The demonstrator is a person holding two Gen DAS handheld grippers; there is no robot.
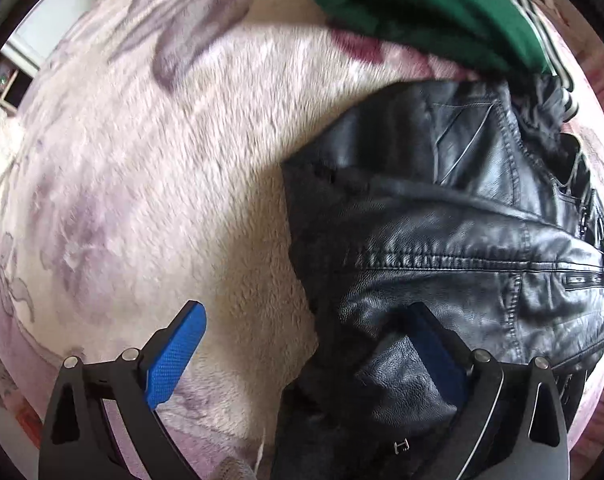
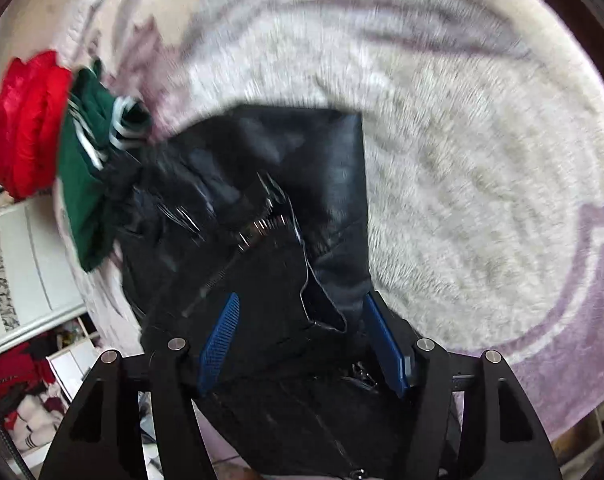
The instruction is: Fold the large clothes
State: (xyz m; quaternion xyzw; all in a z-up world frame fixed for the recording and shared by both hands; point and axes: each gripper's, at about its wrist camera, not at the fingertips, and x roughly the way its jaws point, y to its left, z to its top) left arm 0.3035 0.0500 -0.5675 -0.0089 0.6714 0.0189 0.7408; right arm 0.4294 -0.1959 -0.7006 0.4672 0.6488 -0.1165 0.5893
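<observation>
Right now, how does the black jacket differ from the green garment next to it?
The black jacket looks shiny and leathery, with stitched seams and zips; the green garment is matte cloth with white stripes. The jacket lies between both open tongs, left tongs and right tongs; the green garment lies beyond them, untouched. The jacket spreads wide; the green one looks bunched up. Both rest on the fluffy blanket.

left hand-held gripper [image 1: 305, 344]: spread wide | black leather jacket [image 1: 453, 240] on fluffy blanket [image 1: 162, 160] | green garment [image 1: 421, 12] beyond
</observation>
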